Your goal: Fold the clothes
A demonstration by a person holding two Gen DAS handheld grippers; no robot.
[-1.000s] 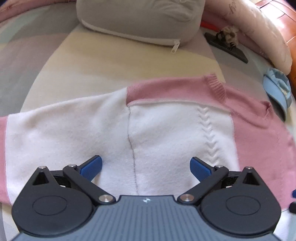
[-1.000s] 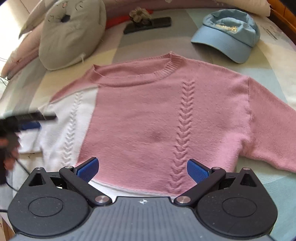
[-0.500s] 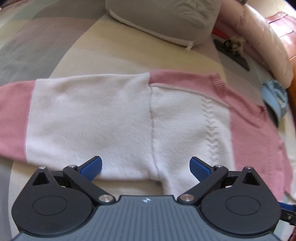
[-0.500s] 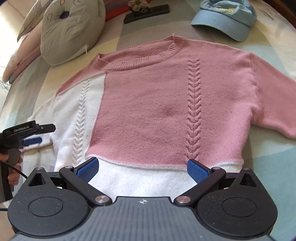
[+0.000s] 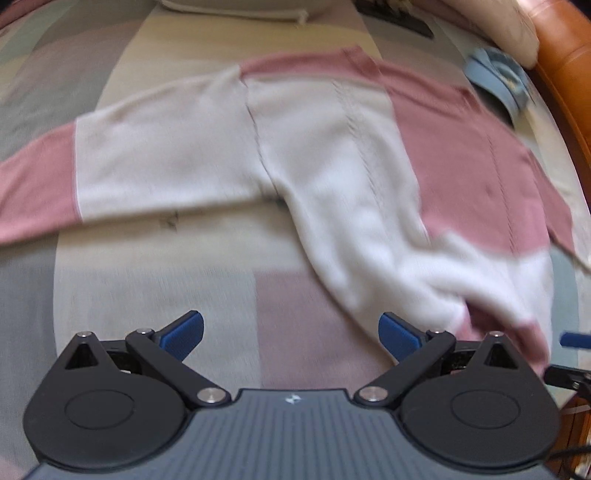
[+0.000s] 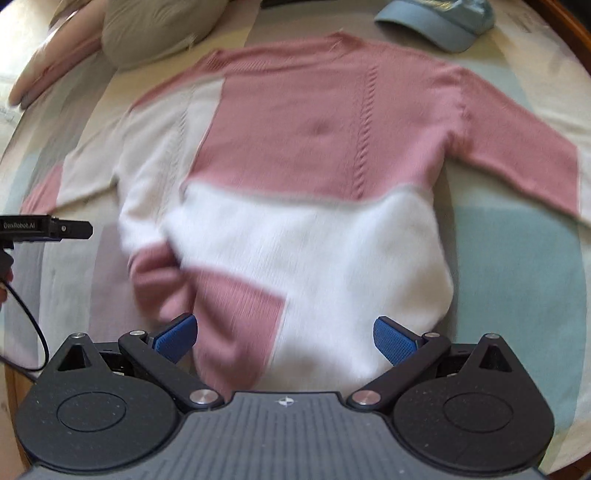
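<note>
Between the spread right tongs [image 6: 284,338] lies the sweater [image 6: 314,155] hem.

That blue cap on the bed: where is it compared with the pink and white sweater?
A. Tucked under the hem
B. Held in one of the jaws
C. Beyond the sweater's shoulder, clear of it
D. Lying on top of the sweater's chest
C. In the right wrist view the blue cap sits on the bed past the shoulder of the sweater, not touching it.

Motion-blurred sweater [image 6: 295,155]; cap [image 6: 439,22] edge-cropped.
</note>
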